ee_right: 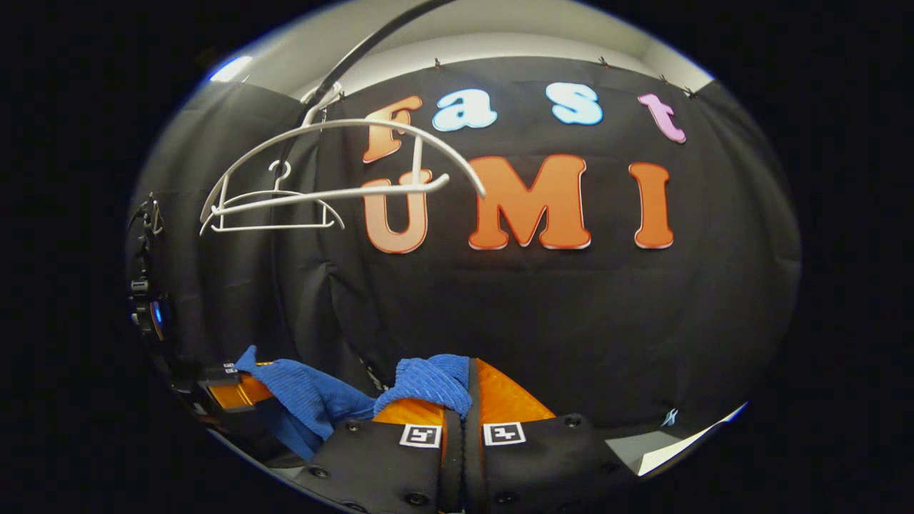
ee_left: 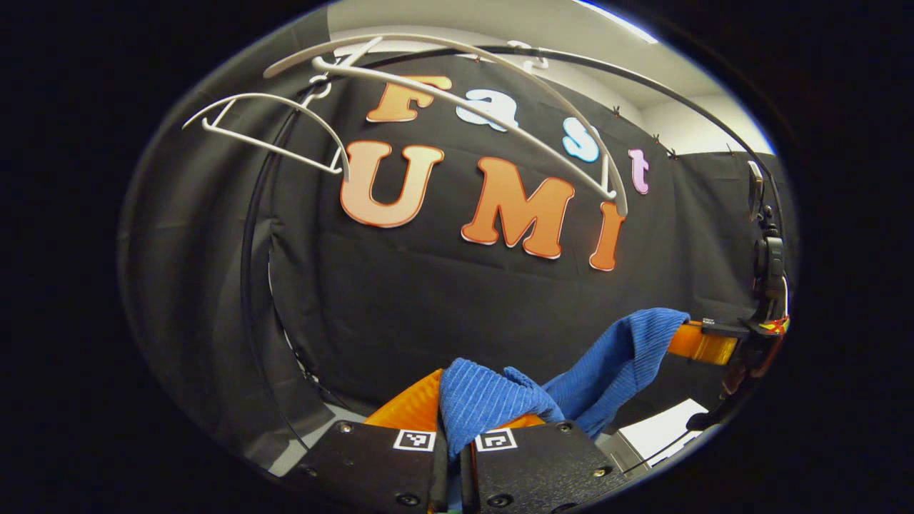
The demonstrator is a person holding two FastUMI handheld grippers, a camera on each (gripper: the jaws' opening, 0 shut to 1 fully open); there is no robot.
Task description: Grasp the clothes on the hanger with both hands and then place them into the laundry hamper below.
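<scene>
Both grippers are closed on the same piece of blue clothing (ee_left: 493,403), one at each end of it. In the left gripper view, the left gripper (ee_left: 454,421) has its two orange fingers pressed together on a bunched fold of the ribbed cloth, and the cloth runs from there up and to the right, where the right gripper (ee_left: 703,343) pinches its other corner. The right gripper view shows the same from the other side: the right gripper (ee_right: 463,400) holds a small wad of the cloth between its fingers, and the rest sags to the left toward the left gripper (ee_right: 239,389).

Two white hangers (ee_left: 457,107) hang bare on the black rail (ee_left: 643,78) above, so the clothing seems already off the hanger and is carried between the two grippers, well below the hangers. I cannot see the laundry hamper, so I cannot say how far the cloth is from it.

I judge the cloth as light, soft and limp, like a thick knitted towel fabric. It bends everywhere and hangs loose between the holds. It is not fragile and its ribbed surface should not slip easily. The two end corners are good places to hold, because the middle can then drop first into the hamper.
</scene>
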